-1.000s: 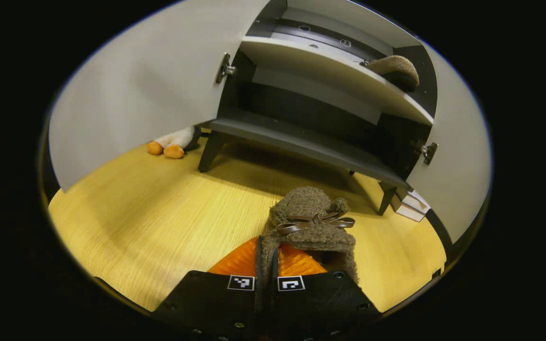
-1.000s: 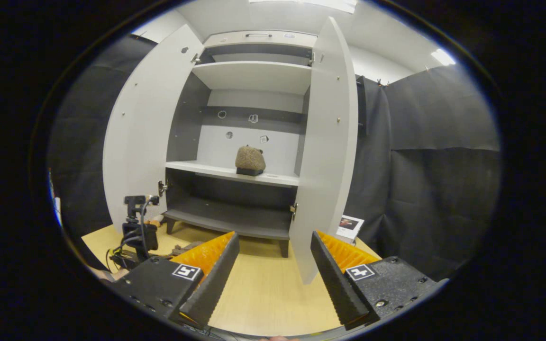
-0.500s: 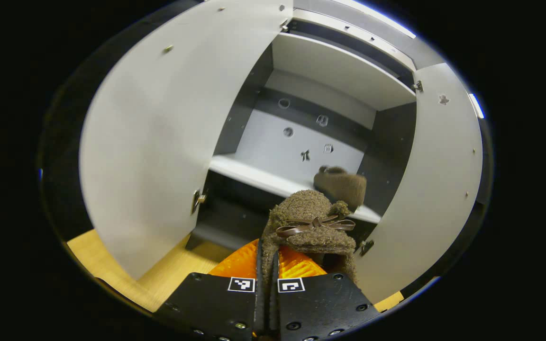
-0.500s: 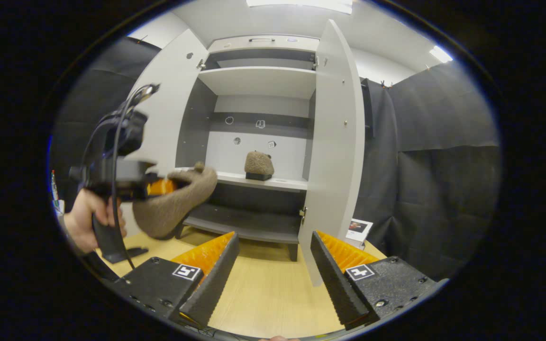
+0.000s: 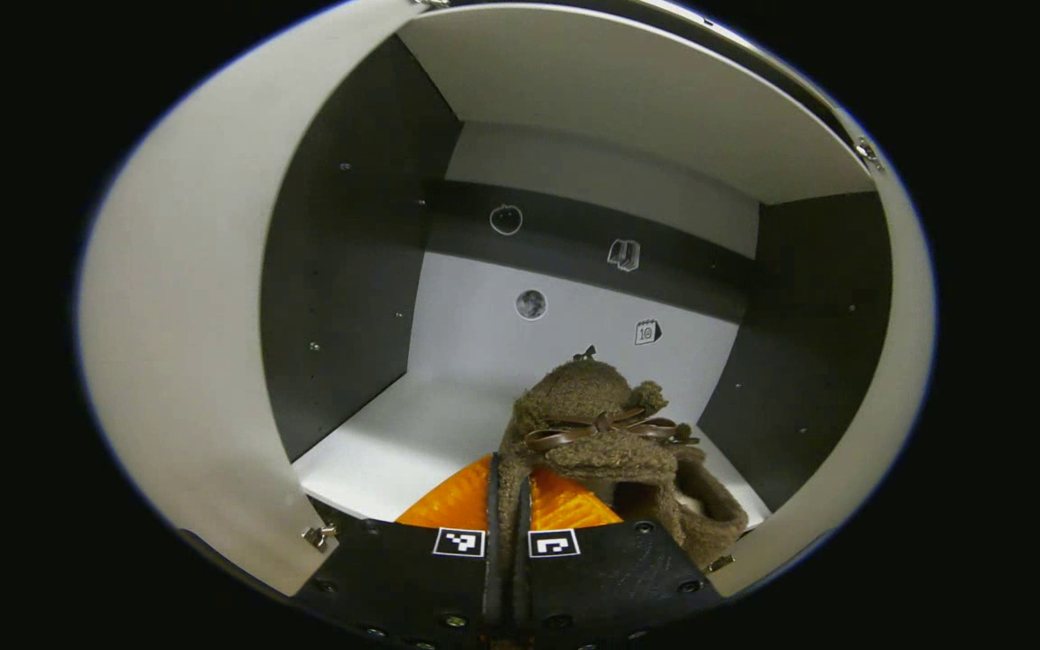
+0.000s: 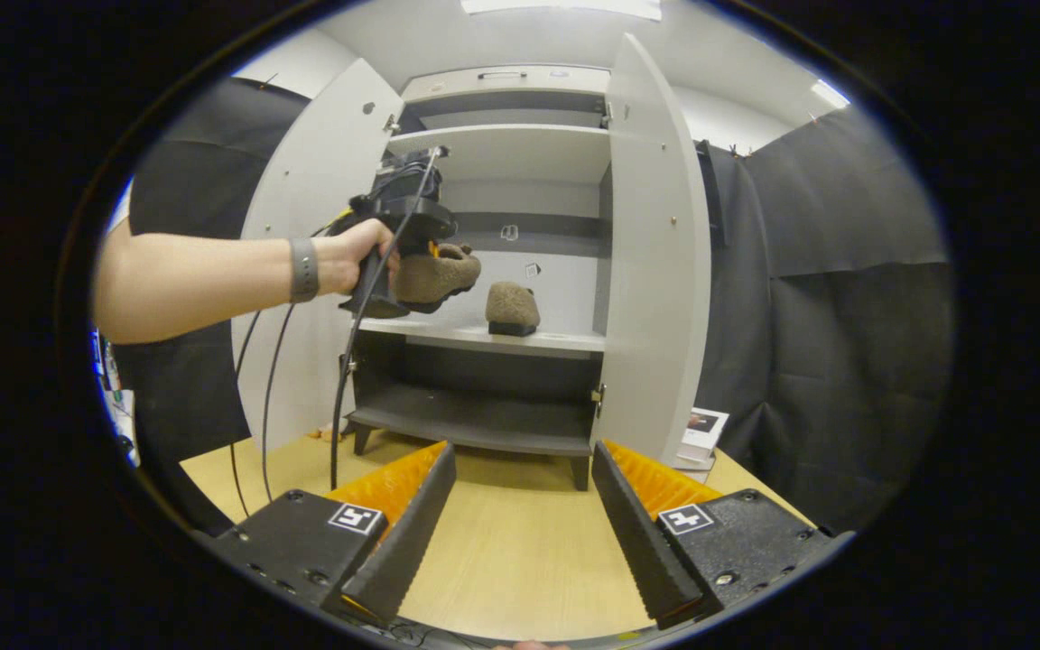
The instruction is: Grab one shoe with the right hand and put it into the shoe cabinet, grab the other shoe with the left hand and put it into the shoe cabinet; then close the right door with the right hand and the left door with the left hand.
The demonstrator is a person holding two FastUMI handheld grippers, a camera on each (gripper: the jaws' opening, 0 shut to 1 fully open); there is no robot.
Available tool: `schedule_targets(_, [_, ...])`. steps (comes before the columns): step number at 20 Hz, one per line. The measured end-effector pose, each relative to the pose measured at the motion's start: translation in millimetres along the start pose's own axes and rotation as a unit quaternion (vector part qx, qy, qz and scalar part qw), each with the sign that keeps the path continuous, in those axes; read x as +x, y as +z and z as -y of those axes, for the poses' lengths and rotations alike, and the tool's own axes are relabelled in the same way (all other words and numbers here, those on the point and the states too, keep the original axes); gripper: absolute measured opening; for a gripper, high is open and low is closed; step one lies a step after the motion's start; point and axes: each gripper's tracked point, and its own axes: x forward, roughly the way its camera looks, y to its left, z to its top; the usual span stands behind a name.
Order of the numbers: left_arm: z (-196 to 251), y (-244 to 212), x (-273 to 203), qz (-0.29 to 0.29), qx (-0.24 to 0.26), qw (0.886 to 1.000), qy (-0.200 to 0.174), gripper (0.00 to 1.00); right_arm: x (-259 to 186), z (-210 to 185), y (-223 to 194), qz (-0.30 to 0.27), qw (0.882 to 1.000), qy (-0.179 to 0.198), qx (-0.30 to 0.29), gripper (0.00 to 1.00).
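Presently, one shoe (image 6: 512, 308) is seen set on the middle shelf (image 6: 484, 336) at frame centre, the second shoe (image 5: 594, 431) is held clamped in the left gripper (image 5: 509, 506) above that shelf, the right gripper (image 6: 520, 506) is held wide and empty, and both doors (image 6: 655, 253) are left unclosed.

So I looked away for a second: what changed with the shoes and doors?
The left hand-held gripper lifted the second shoe from near the floor up to the middle shelf, beside the first shoe. It stays clamped. The right hand-held gripper stays open and low; both doors remain open.
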Motion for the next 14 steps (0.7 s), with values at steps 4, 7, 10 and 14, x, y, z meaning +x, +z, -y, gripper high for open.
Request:
schedule_targets(4, [6,-8,44,-0.046,0.006,0.999,0.016,0.04,-3,4,-2,-0.007,1.000,-0.005,0.026,0.96])
schedule_targets(7, [-1,-27,70,-0.087,-0.006,0.996,0.033,0.04,-3,10,-2,-0.002,1.000,-0.015,0.019,0.96])
schedule_targets(10, [-12,-42,81,-0.114,-0.007,0.992,0.050,0.03,-2,14,-4,-0.005,1.000,-0.019,0.021,0.96])
schedule_targets(14, [-14,-46,87,-0.131,-0.014,0.990,0.045,0.04,-1,17,-14,-0.016,0.999,-0.024,0.020,0.96])
